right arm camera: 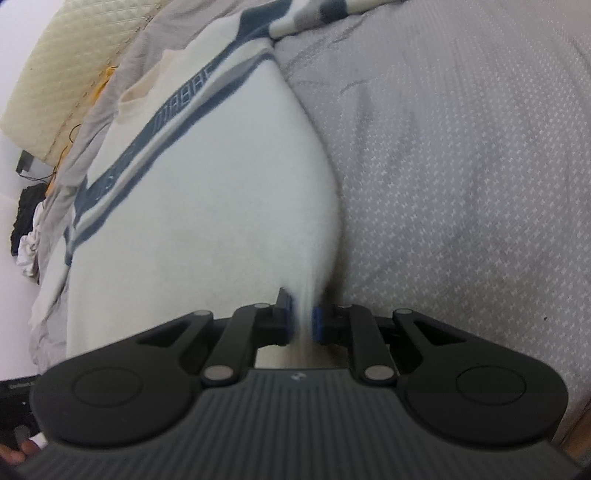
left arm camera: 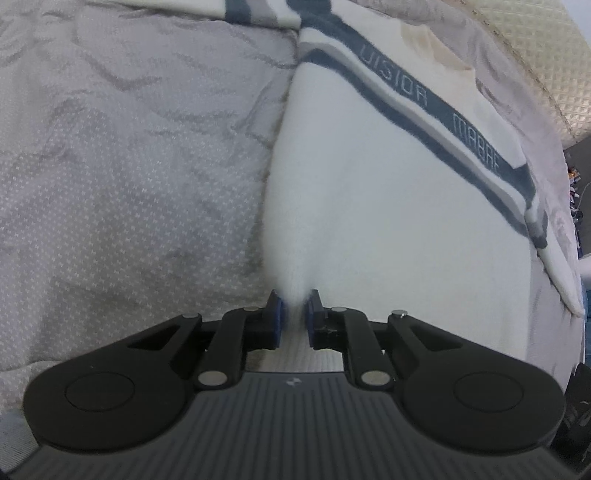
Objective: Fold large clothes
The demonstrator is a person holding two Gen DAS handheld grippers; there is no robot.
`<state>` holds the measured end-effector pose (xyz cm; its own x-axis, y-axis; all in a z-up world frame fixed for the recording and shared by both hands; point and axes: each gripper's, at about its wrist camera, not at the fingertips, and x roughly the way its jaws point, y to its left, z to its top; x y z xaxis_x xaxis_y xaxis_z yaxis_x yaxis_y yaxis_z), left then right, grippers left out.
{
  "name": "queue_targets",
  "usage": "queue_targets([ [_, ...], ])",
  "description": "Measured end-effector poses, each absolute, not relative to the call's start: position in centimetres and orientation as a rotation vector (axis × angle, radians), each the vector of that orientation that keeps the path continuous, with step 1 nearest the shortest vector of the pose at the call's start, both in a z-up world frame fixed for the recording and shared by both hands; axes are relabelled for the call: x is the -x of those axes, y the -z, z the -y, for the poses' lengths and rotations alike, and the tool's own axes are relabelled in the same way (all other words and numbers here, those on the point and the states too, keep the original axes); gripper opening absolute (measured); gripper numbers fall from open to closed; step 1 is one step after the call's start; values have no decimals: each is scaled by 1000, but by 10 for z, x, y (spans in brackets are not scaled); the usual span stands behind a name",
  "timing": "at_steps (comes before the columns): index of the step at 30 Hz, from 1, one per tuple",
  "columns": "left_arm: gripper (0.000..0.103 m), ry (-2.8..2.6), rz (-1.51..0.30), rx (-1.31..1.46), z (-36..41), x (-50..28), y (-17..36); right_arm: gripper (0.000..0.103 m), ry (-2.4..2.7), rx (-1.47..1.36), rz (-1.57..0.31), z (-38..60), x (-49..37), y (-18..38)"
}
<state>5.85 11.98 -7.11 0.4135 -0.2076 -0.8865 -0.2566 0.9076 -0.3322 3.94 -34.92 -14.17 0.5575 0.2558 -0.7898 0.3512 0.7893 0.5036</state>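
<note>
A large white sweater (left arm camera: 388, 221) with dark blue and grey stripes and lettering across the chest lies spread on a grey bedspread (left arm camera: 129, 166). My left gripper (left arm camera: 294, 314) is shut on the sweater's near hem, at the garment's left corner, and the cloth rises into the blue pads. In the right wrist view the same sweater (right arm camera: 207, 206) fills the left half. My right gripper (right arm camera: 303, 317) is shut on the hem at the right corner, with white fabric pinched between its pads. A sleeve (right arm camera: 295, 14) lies bunched at the top.
The grey patterned bedspread (right arm camera: 461, 166) covers the bed on both sides of the sweater. A cream quilted headboard or mattress edge (right arm camera: 62, 74) stands beyond the collar. Dark clutter and cables (right arm camera: 29, 206) lie off the bed's far side.
</note>
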Motion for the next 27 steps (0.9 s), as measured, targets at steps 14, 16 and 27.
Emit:
queue_targets([
  [14,52,33,-968,227,-84,-30,4,62,94,-519,-805,337,-18,97],
  [16,52,51,-904,167,-73,-25,-10,62,88,-478,-751,334,-16,88],
  [27,52,147,-705,60,4,-27,-38,62,47,-267,-473,322,-2,46],
])
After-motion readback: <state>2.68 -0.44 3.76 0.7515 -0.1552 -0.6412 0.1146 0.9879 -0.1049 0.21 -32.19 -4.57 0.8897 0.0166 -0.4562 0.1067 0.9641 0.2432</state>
